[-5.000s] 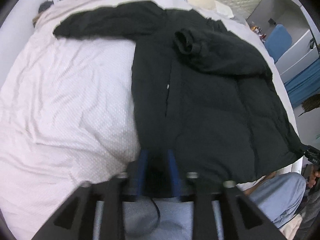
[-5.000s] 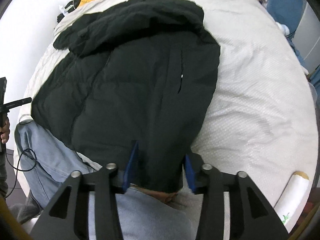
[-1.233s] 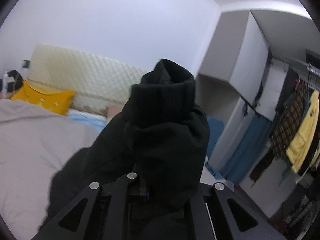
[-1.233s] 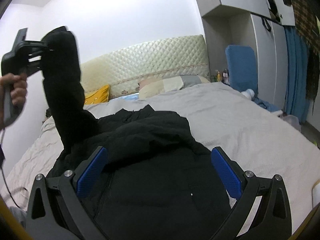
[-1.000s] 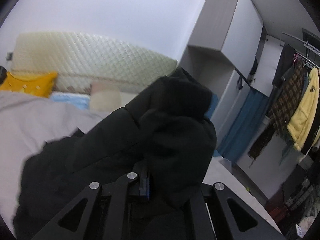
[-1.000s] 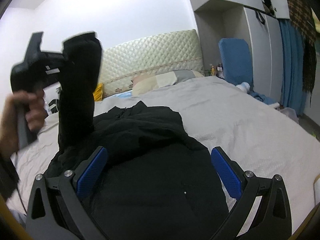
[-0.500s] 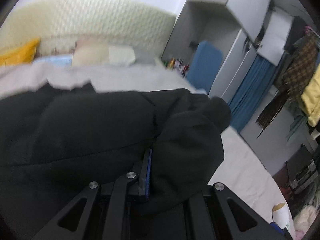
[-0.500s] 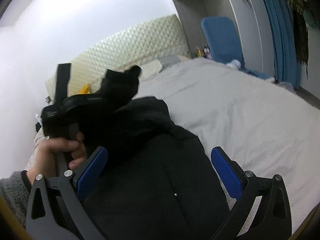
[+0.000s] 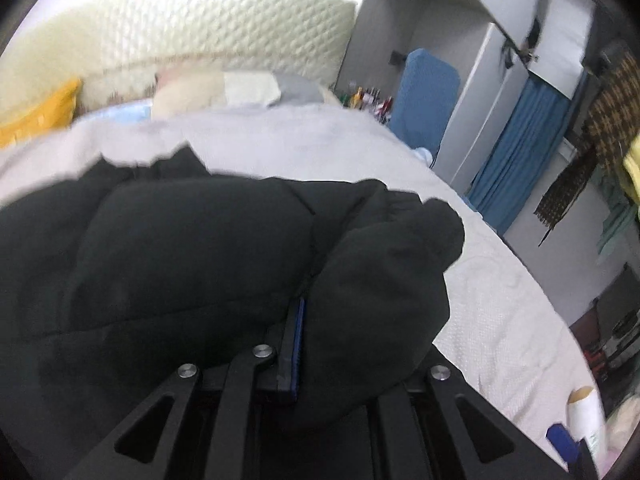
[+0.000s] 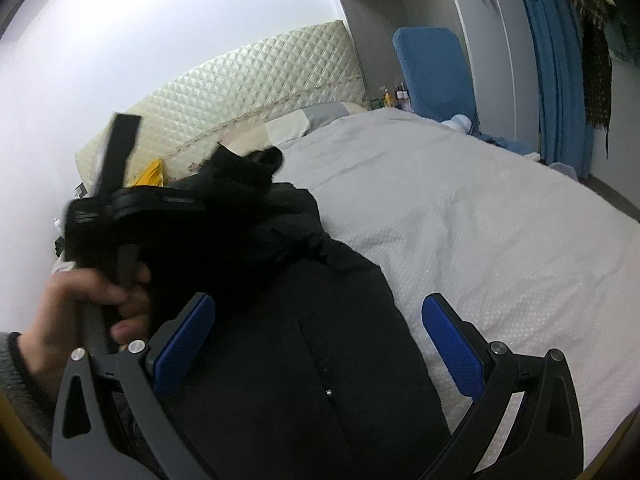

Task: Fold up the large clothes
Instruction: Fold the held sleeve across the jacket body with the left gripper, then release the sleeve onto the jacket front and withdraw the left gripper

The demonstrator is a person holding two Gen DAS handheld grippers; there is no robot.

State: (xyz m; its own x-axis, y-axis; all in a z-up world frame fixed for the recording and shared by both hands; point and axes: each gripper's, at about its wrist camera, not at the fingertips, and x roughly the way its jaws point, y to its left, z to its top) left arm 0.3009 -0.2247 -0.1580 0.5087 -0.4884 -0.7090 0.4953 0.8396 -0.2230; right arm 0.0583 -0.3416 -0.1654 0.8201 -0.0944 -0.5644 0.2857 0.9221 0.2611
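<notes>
The left gripper (image 9: 320,344) pinches the sleeve cuff (image 9: 384,272) of the black jacket (image 10: 320,360), holding it over the jacket's body. The right gripper (image 10: 316,344) hangs spread wide above the jacket, which lies on the white bed (image 10: 500,220).

No readable text, label, brand or number anywhere in either view.
</notes>
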